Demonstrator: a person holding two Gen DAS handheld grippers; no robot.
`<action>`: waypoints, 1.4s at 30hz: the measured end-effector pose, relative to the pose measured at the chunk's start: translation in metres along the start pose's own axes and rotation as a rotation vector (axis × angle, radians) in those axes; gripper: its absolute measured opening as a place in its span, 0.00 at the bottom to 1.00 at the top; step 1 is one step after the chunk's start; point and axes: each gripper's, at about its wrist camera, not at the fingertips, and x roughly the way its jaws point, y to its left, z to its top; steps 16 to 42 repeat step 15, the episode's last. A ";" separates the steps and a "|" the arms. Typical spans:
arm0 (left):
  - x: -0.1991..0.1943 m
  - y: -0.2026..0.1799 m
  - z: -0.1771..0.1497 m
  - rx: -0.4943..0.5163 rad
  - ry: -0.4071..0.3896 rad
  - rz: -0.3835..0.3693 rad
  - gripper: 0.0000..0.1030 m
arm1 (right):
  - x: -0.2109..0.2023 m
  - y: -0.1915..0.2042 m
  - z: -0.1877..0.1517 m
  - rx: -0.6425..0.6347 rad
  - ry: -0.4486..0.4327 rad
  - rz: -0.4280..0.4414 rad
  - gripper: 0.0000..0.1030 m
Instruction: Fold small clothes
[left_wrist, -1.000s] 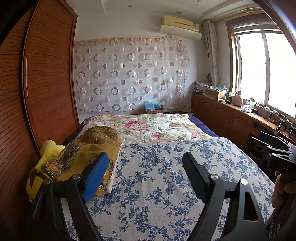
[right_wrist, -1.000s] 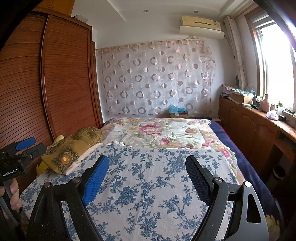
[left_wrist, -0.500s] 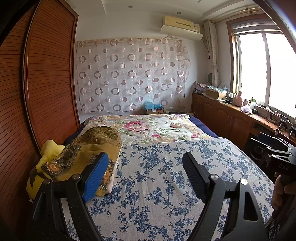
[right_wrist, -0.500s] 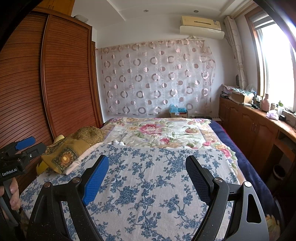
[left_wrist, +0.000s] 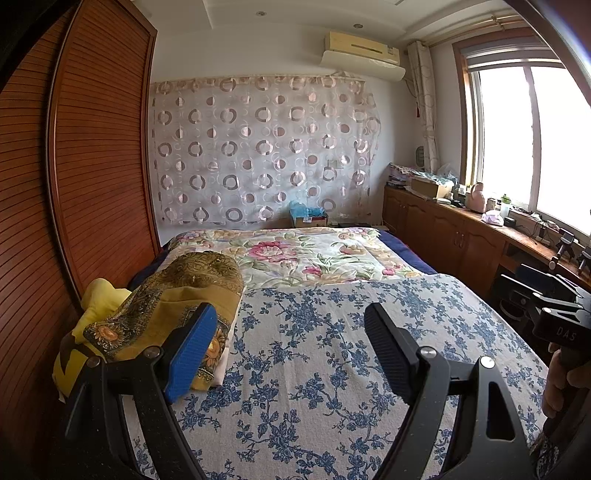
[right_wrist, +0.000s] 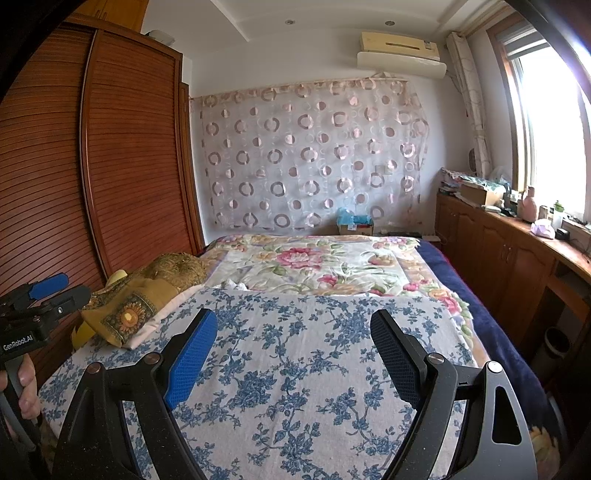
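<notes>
left gripper (left_wrist: 284, 347) wide open, nothing held | right gripper (right_wrist: 291, 354) same, empty | both over blue floral sheet (left_wrist: 332, 350) | mustard clothes pile (left_wrist: 177, 295) at bed's left edge, maybe on a pillow

The blue-flowered bedspread (left_wrist: 332, 369) is matt woven cloth with a slightly coarse look, and the rose-patterned quilt (left_wrist: 306, 254) beyond it is smoother cloth. The ochre sunflower-print fabric (left_wrist: 177, 299) looks soft and faintly lustrous. The wardrobe doors (left_wrist: 99, 155) are ribbed, semi-gloss reddish wood, the circle-patterned curtain (left_wrist: 262, 151) is sheer with shiny rings, and the left gripper (left_wrist: 288, 354) is matt black plastic with a dimpled blue pad.
</notes>
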 end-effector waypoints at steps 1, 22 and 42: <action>0.000 0.000 0.000 0.000 0.000 -0.001 0.80 | 0.000 0.000 0.000 0.000 0.000 0.001 0.84; 0.001 0.000 -0.001 -0.001 0.000 -0.001 0.80 | -0.001 -0.002 0.000 -0.008 -0.001 0.003 0.84; 0.001 0.000 -0.001 -0.001 0.000 -0.001 0.80 | -0.001 -0.002 0.000 -0.008 -0.001 0.003 0.84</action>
